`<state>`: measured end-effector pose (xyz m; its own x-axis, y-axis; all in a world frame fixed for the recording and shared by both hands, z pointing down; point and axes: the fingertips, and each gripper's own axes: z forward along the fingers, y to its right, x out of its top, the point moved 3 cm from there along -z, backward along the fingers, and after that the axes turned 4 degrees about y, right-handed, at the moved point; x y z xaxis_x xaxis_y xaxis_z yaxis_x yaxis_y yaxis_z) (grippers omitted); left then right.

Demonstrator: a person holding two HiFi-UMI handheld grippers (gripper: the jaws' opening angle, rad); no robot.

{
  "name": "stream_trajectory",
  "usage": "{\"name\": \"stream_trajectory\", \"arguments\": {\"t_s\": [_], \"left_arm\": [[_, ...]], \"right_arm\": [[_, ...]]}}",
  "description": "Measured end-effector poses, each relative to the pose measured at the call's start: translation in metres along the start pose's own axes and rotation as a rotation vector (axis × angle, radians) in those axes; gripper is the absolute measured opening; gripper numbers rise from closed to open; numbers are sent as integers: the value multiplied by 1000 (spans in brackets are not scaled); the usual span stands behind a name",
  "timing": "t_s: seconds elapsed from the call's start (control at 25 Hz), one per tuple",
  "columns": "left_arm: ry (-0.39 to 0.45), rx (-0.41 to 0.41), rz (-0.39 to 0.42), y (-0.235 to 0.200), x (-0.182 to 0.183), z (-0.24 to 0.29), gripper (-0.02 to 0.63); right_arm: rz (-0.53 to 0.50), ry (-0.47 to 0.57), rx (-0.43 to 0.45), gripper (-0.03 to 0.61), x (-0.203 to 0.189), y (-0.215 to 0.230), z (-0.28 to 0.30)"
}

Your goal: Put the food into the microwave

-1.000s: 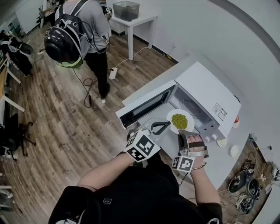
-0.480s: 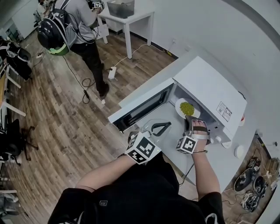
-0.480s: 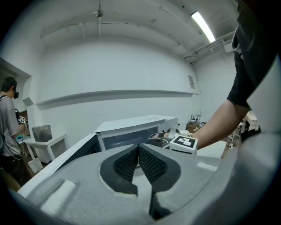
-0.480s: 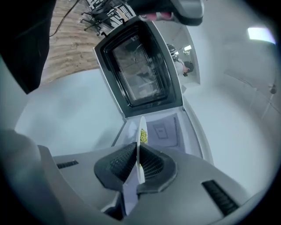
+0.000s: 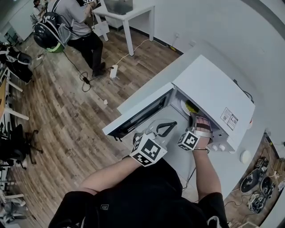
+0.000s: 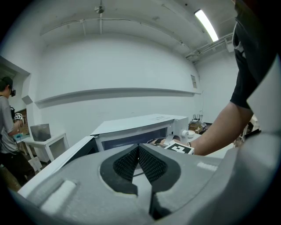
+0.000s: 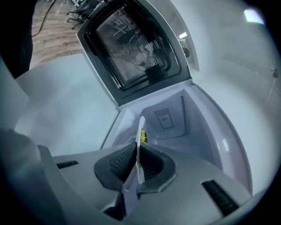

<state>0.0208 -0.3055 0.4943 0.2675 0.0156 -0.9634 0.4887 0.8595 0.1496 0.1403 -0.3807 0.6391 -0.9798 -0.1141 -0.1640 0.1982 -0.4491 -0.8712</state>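
Note:
A white microwave [image 5: 213, 89] stands on the white counter with its door [image 5: 138, 111] swung open to the left. A white plate [image 5: 188, 107] of green food pokes into the cavity under the microwave's top, mostly hidden. My right gripper [image 5: 197, 118] is shut on the plate's near rim at the cavity's mouth. In the right gripper view the plate [image 7: 141, 127] stands edge-on between the pads, with the food [image 7: 143, 136] just beyond and the cavity [image 7: 175, 123] around it. My left gripper [image 5: 165, 128] hovers shut and empty in front of the door; its pads [image 6: 149, 162] meet.
A person with a backpack [image 5: 67, 22] stands by a white table [image 5: 129, 9] at the far left. Cables and a power strip [image 5: 113, 71] lie on the wooden floor. A small white round object [image 5: 245, 156] sits on the counter to the right of the microwave.
My right gripper has carried the plate forward from in front of the opening into the cavity. The left gripper shifted slightly forward. The person in the background walked further away.

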Motion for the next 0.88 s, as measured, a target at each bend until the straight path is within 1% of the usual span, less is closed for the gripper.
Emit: {"name": "stream_trajectory", "arguments": {"t_s": [0.16,0.4,0.56,0.6,0.64,0.72,0.88], "left_arm": [[-24,18,-33,-10,-10,18,8],[-66,6,-58,-16,-28,39,8],[-80,-1,-71,-20,-33,45,8],[-81,-1,-75,-21,-33,45,8],[-83,-2,-79,-22,-34,45,8],[-86,-4,-86,-23,-35,45,8],[-86,-9,-97,-27,-35,46,8]], "right_arm": [[17,-6,21,26,-4,-4,11],[51,-30,41,25,-16,-11,27],[104,-35,111,33,-20,-15,39],[127,-35,128,92,-20,-15,40],[153,-32,145,133,-20,-14,39],[189,-16,178,149,-18,-14,34],[168,22,233,147,-11,-18,21]]}}
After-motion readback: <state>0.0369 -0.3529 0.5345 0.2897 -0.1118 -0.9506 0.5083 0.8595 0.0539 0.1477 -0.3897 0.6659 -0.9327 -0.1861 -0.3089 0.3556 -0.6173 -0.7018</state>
